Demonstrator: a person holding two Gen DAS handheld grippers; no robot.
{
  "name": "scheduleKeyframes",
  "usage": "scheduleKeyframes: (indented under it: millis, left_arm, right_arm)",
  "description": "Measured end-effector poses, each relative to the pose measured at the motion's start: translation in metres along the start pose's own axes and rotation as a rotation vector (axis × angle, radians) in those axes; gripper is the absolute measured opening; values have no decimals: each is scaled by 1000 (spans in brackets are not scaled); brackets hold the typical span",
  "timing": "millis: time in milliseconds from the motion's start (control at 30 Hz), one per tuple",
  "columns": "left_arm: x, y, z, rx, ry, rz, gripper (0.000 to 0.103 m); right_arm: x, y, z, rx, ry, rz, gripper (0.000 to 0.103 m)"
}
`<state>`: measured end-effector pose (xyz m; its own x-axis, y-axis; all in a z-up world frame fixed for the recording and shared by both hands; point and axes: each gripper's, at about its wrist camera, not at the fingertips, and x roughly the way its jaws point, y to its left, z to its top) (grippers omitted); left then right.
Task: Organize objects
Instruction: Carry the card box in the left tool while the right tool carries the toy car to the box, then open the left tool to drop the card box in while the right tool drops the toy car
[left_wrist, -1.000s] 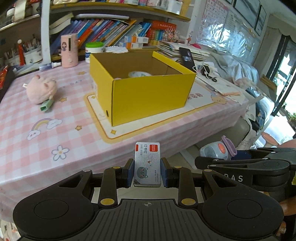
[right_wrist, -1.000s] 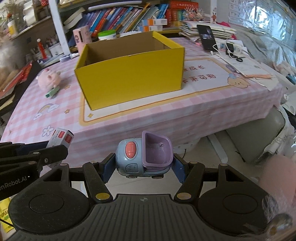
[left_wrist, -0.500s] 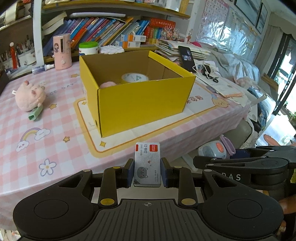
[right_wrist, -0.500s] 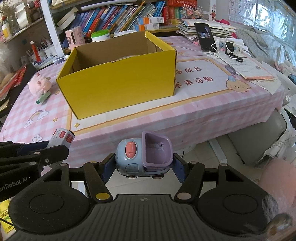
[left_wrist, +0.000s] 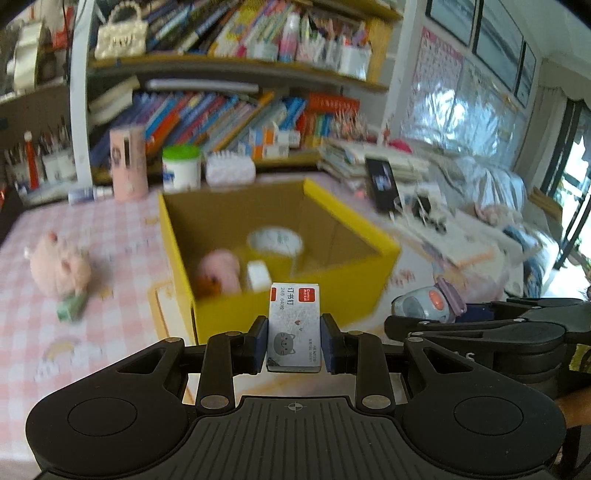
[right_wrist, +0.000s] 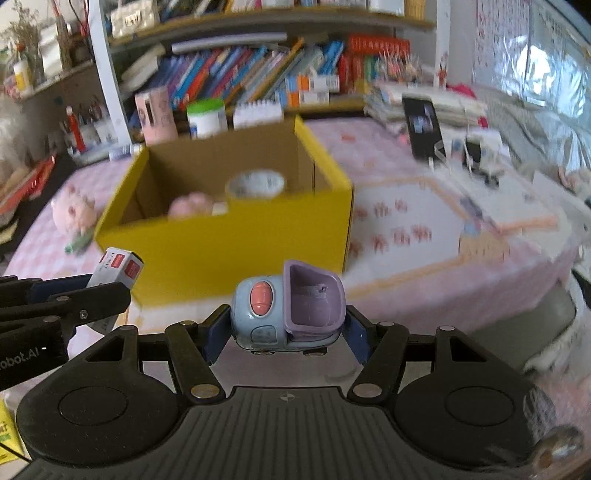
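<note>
yellow box (left_wrist: 291, 310) open on pink checked table (left_wrist: 110, 251), tape roll, pink plush and small white box inside | right gripper (right_wrist: 286, 332) clamps blue toy car (right_wrist: 288, 314), near side of box | left gripper (left_wrist: 294, 345) clamps upright staple box (left_wrist: 293, 325), near side of box
</note>
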<state>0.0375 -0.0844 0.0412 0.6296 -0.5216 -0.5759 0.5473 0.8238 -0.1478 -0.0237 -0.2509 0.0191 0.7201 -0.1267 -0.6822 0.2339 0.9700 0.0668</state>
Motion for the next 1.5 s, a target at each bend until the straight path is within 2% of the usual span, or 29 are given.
scheduleKeyframes:
  millis: [200, 433, 600, 867, 1100, 1500]
  left_arm:
    - [20, 1, 33, 3, -59, 56, 28]
    - [53, 9, 43, -23, -14, 135, 28]
    - [74, 12, 45, -28, 29, 181, 28]
    - [106, 15, 40, -41, 119, 233, 28]
    - [123, 11, 40, -17, 156, 264, 28]
    - [134, 5, 40, -6, 164, 316, 28]
  right_arm:
    - [4, -11, 48, -26, -110, 35, 62]
    - [26, -16, 92, -79, -146, 106, 62]
    - [57, -10, 110, -121, -103, 164, 62]
    - [117, 6, 126, -220, 38, 262, 62]
    - [152, 10, 127, -306, 131, 287, 62]
    - [168, 14, 128, -422, 148, 310, 62]
